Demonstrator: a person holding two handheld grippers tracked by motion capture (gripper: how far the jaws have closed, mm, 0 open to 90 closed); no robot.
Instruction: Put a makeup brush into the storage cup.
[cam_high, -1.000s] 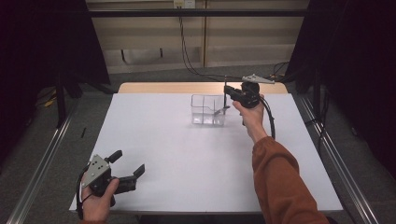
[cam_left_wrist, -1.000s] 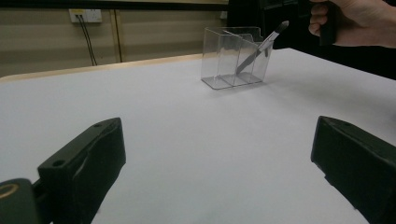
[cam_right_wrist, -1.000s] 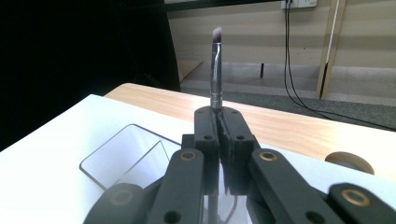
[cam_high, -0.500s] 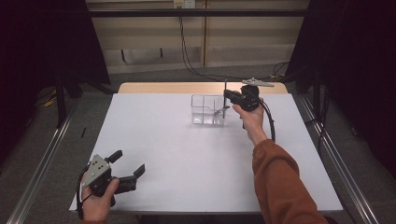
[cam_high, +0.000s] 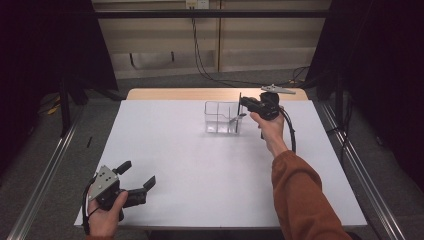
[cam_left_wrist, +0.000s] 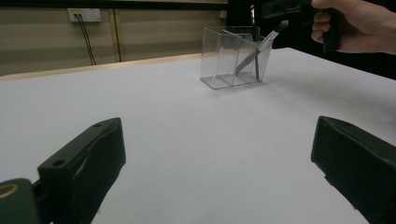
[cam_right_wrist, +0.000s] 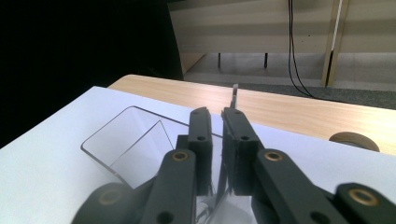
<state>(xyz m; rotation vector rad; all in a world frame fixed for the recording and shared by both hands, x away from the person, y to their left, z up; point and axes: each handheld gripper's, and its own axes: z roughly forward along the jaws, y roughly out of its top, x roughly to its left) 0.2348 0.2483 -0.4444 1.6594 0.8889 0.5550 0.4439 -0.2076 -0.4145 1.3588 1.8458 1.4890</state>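
The worktop (cam_high: 210, 170) is a white sheet over a wooden top whose far edge shows bare, and it carries one clear plastic holder (cam_high: 223, 118) standing upright toward the far side, a little right of centre. The holder (cam_left_wrist: 236, 56) is divided into compartments by clear walls; a dark thin tool (cam_left_wrist: 258, 45) leans inside its right-hand part as seen from the left gripper view, lower end at the holder's floor and upper end tilted over the rim toward the right gripper. The right gripper (cam_high: 242, 106) hangs just above the right edge of the holder, held in a hand (cam_high: 269, 129) with a rust-coloured sleeve (cam_high: 300, 195) behind it. Its jaws have just been opening slightly and stand with a narrow gap; in the right gripper view a thin flat strip (cam_right_wrist: 234, 96) rises in that gap between the right gripper (cam_right_wrist: 217, 119) jaws, but whether the pads press on it cannot be told. The left gripper (cam_high: 136, 176) rests low at the near left corner of the worktop, well apart from the holder, its jaws spread wide with nothing between them; the left hand (cam_high: 106, 217) holds it at the worktop's near edge
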